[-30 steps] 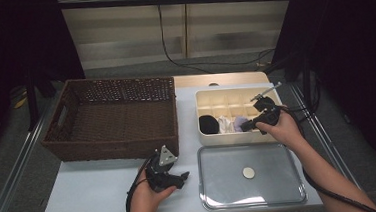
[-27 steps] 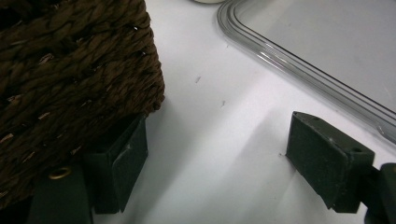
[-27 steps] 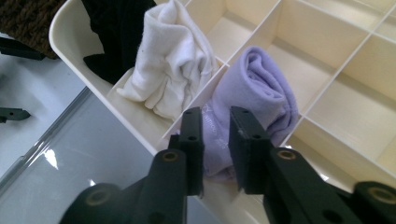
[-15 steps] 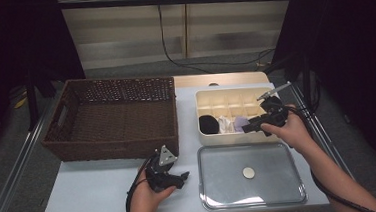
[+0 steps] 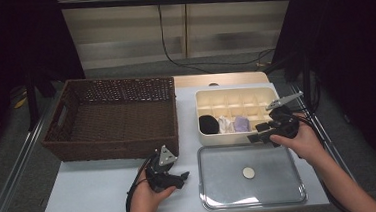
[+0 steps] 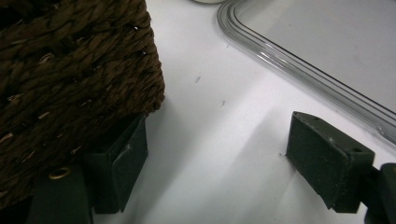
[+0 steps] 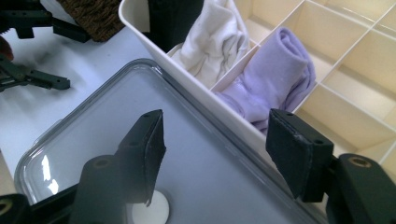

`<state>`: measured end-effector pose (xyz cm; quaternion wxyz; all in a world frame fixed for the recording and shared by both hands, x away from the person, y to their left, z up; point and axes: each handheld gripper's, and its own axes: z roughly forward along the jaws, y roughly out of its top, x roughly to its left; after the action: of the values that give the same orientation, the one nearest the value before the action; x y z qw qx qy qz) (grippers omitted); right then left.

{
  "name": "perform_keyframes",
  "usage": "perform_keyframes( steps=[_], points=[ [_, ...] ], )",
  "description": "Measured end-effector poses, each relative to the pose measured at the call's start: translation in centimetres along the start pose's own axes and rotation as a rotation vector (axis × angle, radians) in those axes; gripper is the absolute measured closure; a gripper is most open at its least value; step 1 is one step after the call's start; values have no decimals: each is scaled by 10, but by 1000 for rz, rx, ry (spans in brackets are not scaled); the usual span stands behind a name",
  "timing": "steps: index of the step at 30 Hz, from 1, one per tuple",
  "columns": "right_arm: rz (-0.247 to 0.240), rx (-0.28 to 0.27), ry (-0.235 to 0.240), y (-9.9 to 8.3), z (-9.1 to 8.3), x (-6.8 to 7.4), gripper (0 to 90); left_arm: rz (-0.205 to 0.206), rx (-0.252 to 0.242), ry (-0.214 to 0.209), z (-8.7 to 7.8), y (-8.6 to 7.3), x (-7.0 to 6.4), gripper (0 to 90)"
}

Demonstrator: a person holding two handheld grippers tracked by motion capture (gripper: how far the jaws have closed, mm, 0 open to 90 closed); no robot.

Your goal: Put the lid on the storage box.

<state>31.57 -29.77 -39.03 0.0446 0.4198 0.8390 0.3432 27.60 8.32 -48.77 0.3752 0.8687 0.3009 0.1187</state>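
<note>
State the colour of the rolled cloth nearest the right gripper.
Pale purple: the rolled cloth shows best in the right gripper view, beside a white cloth.

Brown woven basket (image 5: 111,116); cream divided box (image 5: 236,102); lilac (image 7: 280,70), white (image 7: 215,37), black (image 5: 208,124) socks.

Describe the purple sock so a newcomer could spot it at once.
Find the cream divided box at the table's far right, behind the clear lid. In its near row sit three rolled socks; the purple sock is the rightmost, nearest the right gripper. Its neighbours are a white sock and a black sock.
</note>
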Motion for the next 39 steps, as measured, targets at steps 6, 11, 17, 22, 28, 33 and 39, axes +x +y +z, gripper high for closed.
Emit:
perform_keyframes(
  steps=[6, 11, 17, 22, 28, 33, 39],
  points=[
    [-9, -12, 7, -14, -3, 3, 361, -3, -2, -1, 0, 0, 0, 202],
    [-9, -9, -2, -25, -3, 3, 344, -4, 0, -2, 0, 0, 0, 202],
    [1, 3, -22, -40, -2, 1, 316, 0, 2, -8, 0, 0, 1, 200],
    [11, 0, -28, -53, -2, -2, 297, 1, 4, -4, 0, 0, 1, 198],
    [53, 6, -33, -69, -3, -7, 276, 0, 3, -10, 0, 0, 1, 195],
    [70, 9, -47, -81, -3, -7, 263, -1, 5, -7, 0, 0, 1, 195],
    [90, 5, -65, -91, -6, -7, 250, -15, 15, 0, 1, 2, -1, 191]
  ],
)
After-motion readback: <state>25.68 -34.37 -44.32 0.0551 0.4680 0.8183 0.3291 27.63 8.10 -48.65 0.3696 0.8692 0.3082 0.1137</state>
